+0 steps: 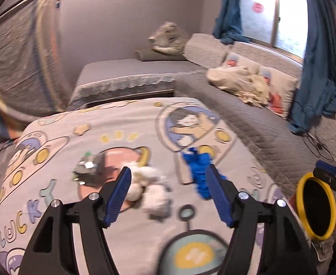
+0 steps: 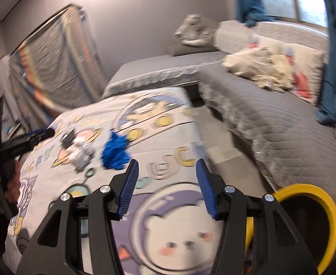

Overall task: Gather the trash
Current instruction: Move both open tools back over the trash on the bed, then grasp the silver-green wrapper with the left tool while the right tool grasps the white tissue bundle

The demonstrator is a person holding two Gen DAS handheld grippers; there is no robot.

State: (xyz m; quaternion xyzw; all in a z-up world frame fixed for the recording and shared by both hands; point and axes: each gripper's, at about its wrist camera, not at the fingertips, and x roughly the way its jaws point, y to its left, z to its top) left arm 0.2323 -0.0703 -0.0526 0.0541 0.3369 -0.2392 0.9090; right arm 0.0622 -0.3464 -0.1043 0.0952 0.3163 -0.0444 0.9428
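A: Item one, trash on the cartoon-print cover (image 1: 131,247). What is listed?

B: Three pieces are seen, grouped near the cover's middle. A crumpled blue piece (image 1: 200,171) is set toward the right edge; white tissue (image 1: 149,183) is laid just beside it to the left; a silver wrapper (image 1: 87,167) is placed further left, close to the tissue.

A: Item two, the grippers?

B: The left gripper (image 1: 169,178) is held above the cover, fingers apart, nothing between the pads; the tissue and the blue piece are seen past its tips. The right gripper (image 2: 166,171) is likewise held with fingers apart and nothing clamped; the blue piece (image 2: 115,153) is seen just beyond its left finger.

A: Item three, the container?

B: A black bin with a yellow rim (image 2: 317,197) is recorded off the cover's right edge, beside the right gripper. How it is held cannot be told.

A: Remaining surroundings?

B: A grey sofa (image 1: 259,135) is noted beyond the cover, with a cream cloth (image 1: 241,84) heaped on it.
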